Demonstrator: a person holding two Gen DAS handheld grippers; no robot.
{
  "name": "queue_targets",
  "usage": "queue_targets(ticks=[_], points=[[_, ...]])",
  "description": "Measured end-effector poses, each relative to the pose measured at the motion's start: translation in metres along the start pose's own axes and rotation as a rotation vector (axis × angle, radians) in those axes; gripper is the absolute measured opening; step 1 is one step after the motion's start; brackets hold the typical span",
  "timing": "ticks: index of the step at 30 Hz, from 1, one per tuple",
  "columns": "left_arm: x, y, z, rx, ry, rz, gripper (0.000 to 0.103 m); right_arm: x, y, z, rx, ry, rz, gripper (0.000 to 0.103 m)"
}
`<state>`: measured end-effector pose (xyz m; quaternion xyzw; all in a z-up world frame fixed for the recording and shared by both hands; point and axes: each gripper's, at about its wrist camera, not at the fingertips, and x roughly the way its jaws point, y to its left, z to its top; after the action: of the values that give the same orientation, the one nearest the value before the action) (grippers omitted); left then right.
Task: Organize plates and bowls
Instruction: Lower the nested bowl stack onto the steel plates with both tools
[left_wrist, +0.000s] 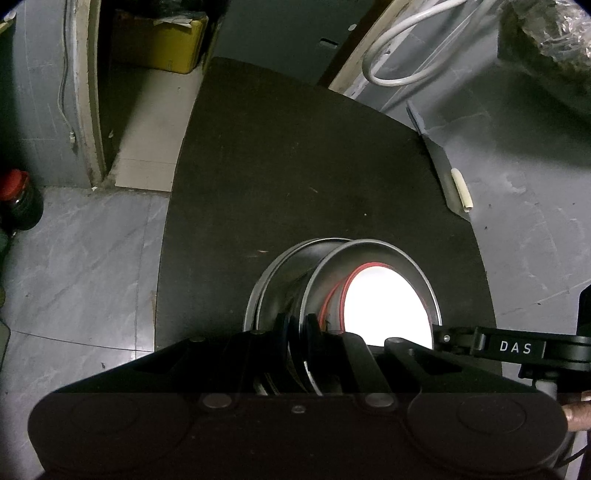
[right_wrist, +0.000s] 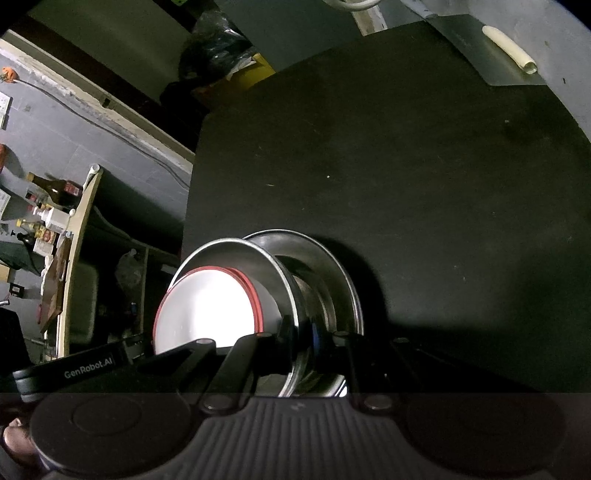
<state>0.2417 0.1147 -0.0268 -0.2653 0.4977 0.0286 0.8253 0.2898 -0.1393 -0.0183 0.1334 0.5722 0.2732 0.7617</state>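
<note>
Steel plate stack (left_wrist: 369, 266) on edge; left claw (left_wrist: 297, 328), right claw (right_wrist: 299, 328) both pinching rims.

A dark, matte tabletop (left_wrist: 303, 166) stands on a grey marbled tile floor (left_wrist: 81, 258). Beyond it a yellow cardboard box (left_wrist: 162, 44) sits in a doorway, and a looped white cable (left_wrist: 402, 44) lies by the wall. A wooden shelf with bottles (right_wrist: 55, 218) stands at one side.
</note>
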Motion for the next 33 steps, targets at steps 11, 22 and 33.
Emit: queue_targets(ticks=[11, 22, 33], points=[[0.007, 0.0, -0.001, -0.006, 0.014, 0.012, 0.008, 0.008, 0.0, 0.001, 0.004, 0.012, -0.013, 0.012], [0.007, -0.001, 0.0, -0.009, 0.016, 0.014, 0.008, 0.01, -0.002, 0.001, 0.007, 0.015, -0.012, 0.012], [0.009, -0.001, 0.0, -0.01, 0.016, 0.019, 0.008, 0.015, -0.003, 0.0, 0.013, 0.016, -0.012, 0.012]])
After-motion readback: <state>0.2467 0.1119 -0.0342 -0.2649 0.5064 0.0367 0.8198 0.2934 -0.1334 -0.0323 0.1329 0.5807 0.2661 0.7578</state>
